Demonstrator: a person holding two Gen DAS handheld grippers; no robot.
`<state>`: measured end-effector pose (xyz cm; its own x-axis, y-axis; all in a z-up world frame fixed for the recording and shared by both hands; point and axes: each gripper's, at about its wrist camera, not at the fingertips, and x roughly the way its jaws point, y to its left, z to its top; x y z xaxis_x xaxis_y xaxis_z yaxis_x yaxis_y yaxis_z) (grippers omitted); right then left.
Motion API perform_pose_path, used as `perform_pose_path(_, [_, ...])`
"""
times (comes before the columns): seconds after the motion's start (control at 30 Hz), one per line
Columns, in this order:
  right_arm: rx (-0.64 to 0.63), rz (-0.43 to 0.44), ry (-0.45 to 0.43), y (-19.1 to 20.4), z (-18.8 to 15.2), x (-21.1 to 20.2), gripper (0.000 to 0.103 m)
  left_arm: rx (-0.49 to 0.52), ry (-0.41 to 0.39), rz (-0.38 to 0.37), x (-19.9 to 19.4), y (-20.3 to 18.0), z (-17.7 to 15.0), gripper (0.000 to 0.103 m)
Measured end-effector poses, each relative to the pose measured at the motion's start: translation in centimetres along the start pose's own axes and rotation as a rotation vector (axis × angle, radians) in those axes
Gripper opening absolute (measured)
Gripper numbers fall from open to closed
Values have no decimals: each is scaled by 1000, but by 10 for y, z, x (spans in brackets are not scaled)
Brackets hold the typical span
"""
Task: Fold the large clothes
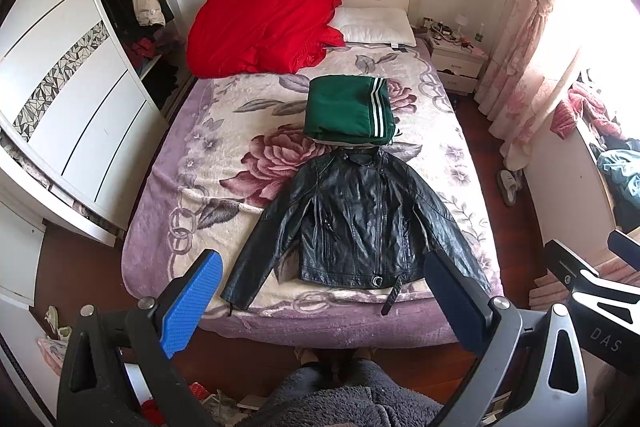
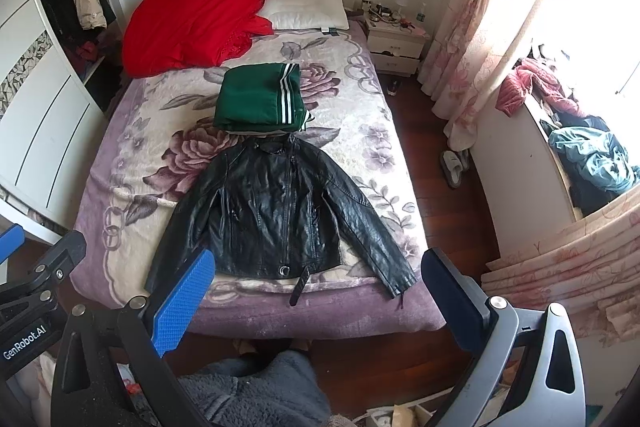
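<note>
A black leather jacket [image 1: 356,219] lies flat and face up at the foot of the bed [image 1: 168,211], sleeves spread, zip closed, a strap hanging over the edge. In the right wrist view the black leather jacket [image 2: 276,211] sits centred. Just beyond its collar rests a folded green garment [image 1: 348,111] with white stripes, also the folded green garment [image 2: 260,99]. My left gripper [image 1: 320,299] is open, held above the bed's foot, short of the hem. My right gripper [image 2: 316,299] is open too, at the same distance. Neither touches any cloth.
A red quilt [image 1: 260,27] and white pillow [image 1: 376,25] lie at the headboard. A white wardrobe [image 1: 60,99] stands left, a nightstand [image 1: 456,61] and curtains [image 1: 524,67] right. Slippers [image 2: 452,163] sit on the wood floor. A person's grey fleece clothing [image 1: 340,399] fills the bottom.
</note>
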<state>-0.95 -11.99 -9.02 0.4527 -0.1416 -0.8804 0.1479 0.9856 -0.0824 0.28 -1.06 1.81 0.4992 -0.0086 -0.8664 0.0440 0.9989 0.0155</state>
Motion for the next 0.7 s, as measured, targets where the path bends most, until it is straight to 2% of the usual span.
perform_pose_path(0.7, [-5, -5, -7, 0, 6, -6, 103, -4, -9, -7, -5, -4, 4, 103])
